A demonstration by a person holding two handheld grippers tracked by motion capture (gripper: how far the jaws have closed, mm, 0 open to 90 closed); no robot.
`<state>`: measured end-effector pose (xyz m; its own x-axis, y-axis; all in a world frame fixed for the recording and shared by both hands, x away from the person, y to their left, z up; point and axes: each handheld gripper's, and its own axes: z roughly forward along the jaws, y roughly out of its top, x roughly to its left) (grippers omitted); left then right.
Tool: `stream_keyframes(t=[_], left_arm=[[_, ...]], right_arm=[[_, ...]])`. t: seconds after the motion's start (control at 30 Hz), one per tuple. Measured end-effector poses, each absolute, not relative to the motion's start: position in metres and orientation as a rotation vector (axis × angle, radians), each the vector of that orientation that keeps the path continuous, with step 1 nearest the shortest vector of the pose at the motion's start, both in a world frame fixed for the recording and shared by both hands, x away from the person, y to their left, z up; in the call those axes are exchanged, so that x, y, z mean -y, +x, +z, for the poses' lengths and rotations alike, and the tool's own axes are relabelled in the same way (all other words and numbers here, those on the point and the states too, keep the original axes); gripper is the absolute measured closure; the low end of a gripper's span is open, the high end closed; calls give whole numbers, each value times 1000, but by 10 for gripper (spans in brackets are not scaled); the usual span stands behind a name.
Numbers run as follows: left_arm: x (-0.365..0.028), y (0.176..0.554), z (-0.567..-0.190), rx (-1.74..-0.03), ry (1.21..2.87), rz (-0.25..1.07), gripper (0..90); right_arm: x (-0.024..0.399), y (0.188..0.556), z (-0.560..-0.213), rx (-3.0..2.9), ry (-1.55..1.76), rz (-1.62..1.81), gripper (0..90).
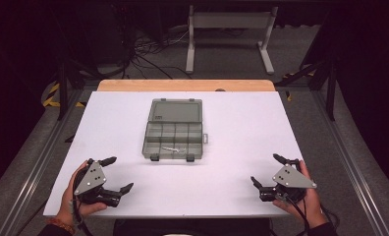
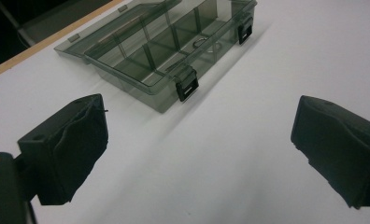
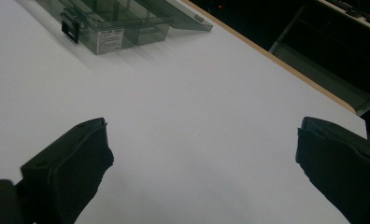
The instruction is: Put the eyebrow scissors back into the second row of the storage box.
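Smoky grey and see-through, the organiser box [image 1: 173,142] sat open at the middle of the white table [image 1: 241,147], its lid [image 1: 176,110] folded back flat toward the far wooden edge [image 1: 185,85]. Its tray was split by thin walls into a far row of small compartments and a longer near one, and two black latches [image 2: 187,87] hung on the near wall. In the near compartment lay a small pale item [image 1: 172,149], which I could not identify from above. I held my left gripper [image 1: 118,174] near the left front corner of the table, my hand [image 1: 79,194] wrapped round its body, the grey three-cornered plate [image 1: 91,178] facing up. Its jaws stood spread wide with nothing between them, pointing inward toward the box. My right gripper [image 1: 266,171] was near the right front corner, held the same way in my right hand [image 1: 305,196], jaws likewise wide apart and empty. Both were well apart from the box. In the left gripper view the far end of the box ran off the top of the frame. In the right gripper view the box was cut off at the top edge, and a small white label [image 3: 110,40] on its side wall was too blurred for me to read.
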<state>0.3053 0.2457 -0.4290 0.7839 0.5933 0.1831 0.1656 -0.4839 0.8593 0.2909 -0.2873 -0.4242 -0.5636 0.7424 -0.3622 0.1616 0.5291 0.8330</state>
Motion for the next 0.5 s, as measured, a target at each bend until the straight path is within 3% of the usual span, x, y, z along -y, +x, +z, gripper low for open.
stream_keyframes(t=[0.5], left_arm=[[-245, 306, -430, -566, 2052, 579, 49]], right_arm=[[288, 292, -424, -2028, 728, 1008, 40]])
